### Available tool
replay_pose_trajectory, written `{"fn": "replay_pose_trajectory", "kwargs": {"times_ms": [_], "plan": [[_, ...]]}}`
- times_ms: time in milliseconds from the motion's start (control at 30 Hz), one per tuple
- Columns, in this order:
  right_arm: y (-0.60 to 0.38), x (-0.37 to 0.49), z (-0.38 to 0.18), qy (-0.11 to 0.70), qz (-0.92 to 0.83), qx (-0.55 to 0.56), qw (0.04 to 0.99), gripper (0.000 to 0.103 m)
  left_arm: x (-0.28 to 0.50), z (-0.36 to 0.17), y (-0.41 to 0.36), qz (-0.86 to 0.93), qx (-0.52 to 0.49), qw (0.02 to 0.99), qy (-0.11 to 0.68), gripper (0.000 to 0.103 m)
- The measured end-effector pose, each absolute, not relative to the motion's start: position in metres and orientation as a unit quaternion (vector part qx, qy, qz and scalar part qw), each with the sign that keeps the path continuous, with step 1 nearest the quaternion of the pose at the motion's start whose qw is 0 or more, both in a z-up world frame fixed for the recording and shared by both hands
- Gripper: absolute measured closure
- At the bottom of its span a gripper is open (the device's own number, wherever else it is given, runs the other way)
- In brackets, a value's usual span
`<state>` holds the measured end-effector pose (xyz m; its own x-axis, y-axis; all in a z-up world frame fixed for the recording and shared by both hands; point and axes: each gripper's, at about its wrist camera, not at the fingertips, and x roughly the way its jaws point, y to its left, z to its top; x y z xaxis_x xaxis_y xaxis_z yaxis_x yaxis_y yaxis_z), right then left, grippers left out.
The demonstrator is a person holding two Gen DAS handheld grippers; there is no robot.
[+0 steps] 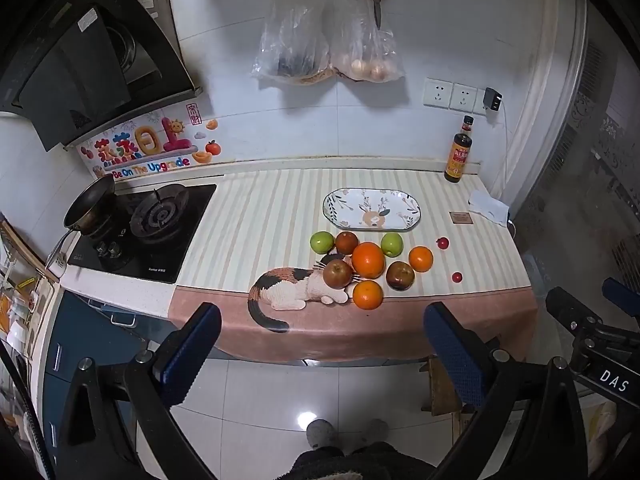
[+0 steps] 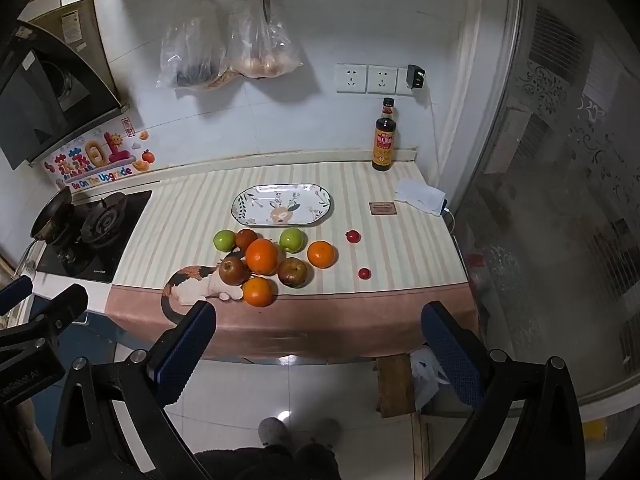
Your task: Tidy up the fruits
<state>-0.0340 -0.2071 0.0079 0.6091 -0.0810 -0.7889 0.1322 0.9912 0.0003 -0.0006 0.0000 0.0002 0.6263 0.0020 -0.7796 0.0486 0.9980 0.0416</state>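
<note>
1. Nearest me, the left hand-held gripper (image 1: pixel 320 344) and the right hand-held gripper (image 2: pixel 320 340) hang over the floor short of the counter (image 2: pixel 360 320), both with jaws wide apart and nothing between them.
2. The fruit sits bunched near the counter's front: the front orange (image 2: pixel 258 291) lies close to the edge, so a clumsy nudge could send it rolling to the floor.
3. The big orange (image 2: pixel 262 256) touches apples on both sides; closing on it may shove its neighbours away.
4. Two small red fruits (image 2: pixel 364 273) lie apart on the right, tiny enough to slip from wide jaws.
5. Farthest, the plate (image 2: pixel 320 216) is empty; dropped fruit could roll off its shallow rim.
</note>
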Motion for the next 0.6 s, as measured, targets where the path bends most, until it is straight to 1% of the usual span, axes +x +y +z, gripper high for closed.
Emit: {"fn": "replay_pose_trajectory", "kwargs": {"times_ms": [600], "plan": [[-0.2093,-0.0270,0.0092,0.436,-0.053,0.031,0.898,0.000,0.0049,0.0019,-0.0028,-0.014,0.032,0.902,0.430,0.000]]}}
